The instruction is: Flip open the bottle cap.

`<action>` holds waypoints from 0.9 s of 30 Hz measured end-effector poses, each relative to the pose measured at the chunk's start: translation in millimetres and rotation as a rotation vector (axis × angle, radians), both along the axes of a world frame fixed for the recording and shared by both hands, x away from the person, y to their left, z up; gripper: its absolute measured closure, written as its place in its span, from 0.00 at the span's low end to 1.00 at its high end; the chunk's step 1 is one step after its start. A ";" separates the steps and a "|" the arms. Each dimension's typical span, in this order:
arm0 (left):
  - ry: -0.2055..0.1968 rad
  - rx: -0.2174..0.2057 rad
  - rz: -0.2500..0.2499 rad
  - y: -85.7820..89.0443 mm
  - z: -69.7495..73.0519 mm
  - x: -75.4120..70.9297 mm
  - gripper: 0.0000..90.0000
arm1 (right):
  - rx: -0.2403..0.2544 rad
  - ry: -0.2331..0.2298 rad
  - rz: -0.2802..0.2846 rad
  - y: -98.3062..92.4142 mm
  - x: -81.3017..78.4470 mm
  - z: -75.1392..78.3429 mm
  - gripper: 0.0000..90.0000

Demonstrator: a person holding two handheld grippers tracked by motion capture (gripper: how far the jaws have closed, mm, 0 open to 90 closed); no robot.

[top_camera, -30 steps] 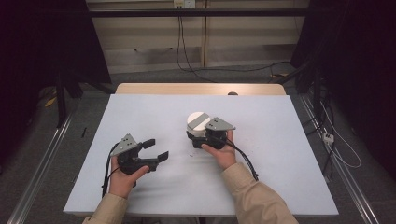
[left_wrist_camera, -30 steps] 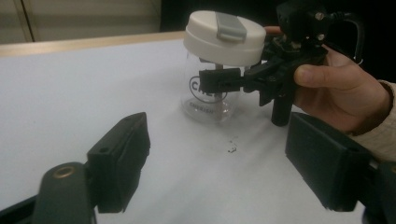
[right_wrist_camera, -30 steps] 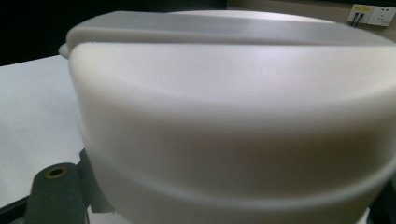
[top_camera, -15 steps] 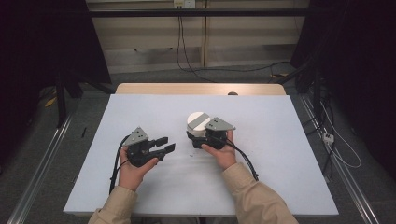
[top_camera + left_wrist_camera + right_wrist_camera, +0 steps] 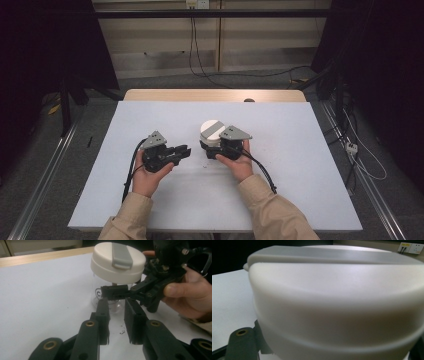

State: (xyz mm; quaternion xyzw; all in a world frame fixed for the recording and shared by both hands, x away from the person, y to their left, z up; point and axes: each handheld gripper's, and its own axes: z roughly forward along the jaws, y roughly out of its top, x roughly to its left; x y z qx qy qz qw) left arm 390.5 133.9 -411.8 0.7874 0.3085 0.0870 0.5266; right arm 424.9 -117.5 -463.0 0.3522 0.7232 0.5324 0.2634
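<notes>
A clear jar (image 5: 119, 307) with a white lid (image 5: 212, 129) and a grey strip across the top stands at the middle of the white table (image 5: 300, 150). My right gripper (image 5: 209, 148) is shut on the jar's clear body just under the lid (image 5: 117, 262), with one black finger (image 5: 242, 342) beside the lid (image 5: 337, 302) in the right gripper view. My left gripper (image 5: 186, 150) lies just left of the jar and points at it. Its jaws have just been closing. They now stand a narrow gap apart with nothing between them (image 5: 116, 301).
A wooden strip (image 5: 210, 95) runs along the table's far edge. Cables lie on the floor beyond it and to the right. Metal rails (image 5: 45, 170) flank the table on both sides.
The left gripper has moved right and a little away from the person, toward the jar, and its jaws have narrowed. The right gripper and the jar have stayed still.
</notes>
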 end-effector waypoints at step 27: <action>0.016 0.047 -0.016 -22.7 6.0 17.6 1.00 | -0.002 0.000 0.000 0.3 -0.2 0.0 0.21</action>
